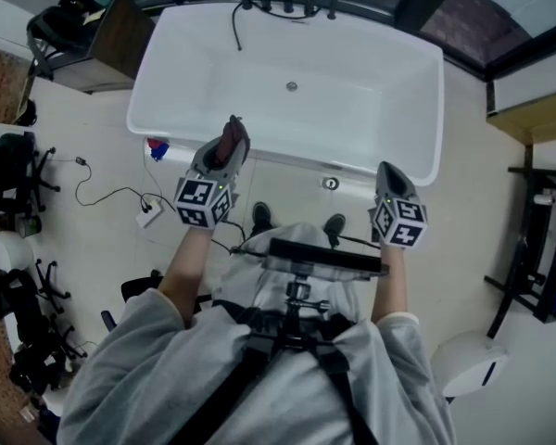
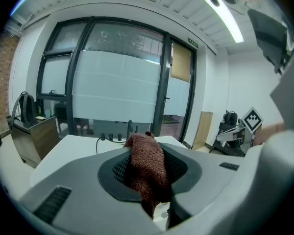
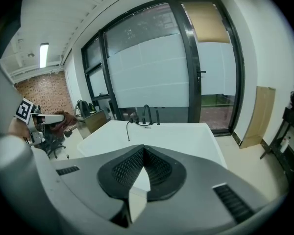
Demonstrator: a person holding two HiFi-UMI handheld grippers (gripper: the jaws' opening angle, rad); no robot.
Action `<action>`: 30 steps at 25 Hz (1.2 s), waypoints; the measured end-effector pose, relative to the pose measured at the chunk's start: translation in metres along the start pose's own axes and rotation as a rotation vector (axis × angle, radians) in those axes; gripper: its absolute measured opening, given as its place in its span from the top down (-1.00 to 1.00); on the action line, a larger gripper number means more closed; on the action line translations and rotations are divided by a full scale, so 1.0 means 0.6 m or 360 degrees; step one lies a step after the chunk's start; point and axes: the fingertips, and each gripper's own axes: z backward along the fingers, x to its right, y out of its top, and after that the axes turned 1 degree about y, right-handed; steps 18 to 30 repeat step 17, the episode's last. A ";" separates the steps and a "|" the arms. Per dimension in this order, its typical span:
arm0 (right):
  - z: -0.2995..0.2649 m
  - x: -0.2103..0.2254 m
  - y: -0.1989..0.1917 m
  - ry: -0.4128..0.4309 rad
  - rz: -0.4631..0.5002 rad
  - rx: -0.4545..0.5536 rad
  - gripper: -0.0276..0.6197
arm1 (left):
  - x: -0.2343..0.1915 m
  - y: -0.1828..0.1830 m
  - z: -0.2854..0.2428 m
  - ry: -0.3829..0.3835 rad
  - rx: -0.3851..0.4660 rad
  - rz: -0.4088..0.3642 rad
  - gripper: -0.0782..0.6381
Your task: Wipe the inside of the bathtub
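White bathtub [image 1: 352,109] fills the far half of the head view, long axis running left-right, taps [image 1: 287,6] on the far rim, basin bare. Both grippers are on the near side of it, so the tub interior lies straight ahead and below the tools. The left gripper [image 1: 226,146] sits over the left part of the near rim, tips pointing into the basin. The right gripper [image 1: 387,170] is at the right part of the near rim, a bit further back. In the left gripper view the jaws are clamped on a reddish-brown knit cloth [image 2: 146,168]: it's bunched between the pads, with a tuft sticking out past the tips and the tail hanging down toward the camera. In the right gripper view the right gripper's jaws [image 3: 143,151] meet at the tips with nothing between them, only white tub showing behind. The left is the working arm: it has the cloth and is nearer the inside wall. The cloth isn't touching the tub yet as far as I can tell; it looks to be held above rim level. My read is that wiping hasn't started. The next move needs the left going forward and down so the cloth lands on the near inside wall or floor, then strokes along the long axis. The drain [image 1: 292,86] is mid-basin, far and right of the cloth.
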 end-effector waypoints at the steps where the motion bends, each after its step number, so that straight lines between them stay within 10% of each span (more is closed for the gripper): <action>1: -0.002 -0.004 -0.001 -0.0005 0.0001 0.0000 0.90 | -0.004 -0.002 0.001 -0.0001 0.0000 0.0002 0.52; 30: -0.012 -0.010 0.010 0.0020 0.0044 -0.0001 0.90 | 0.002 0.000 0.009 0.0026 0.0018 0.0017 0.52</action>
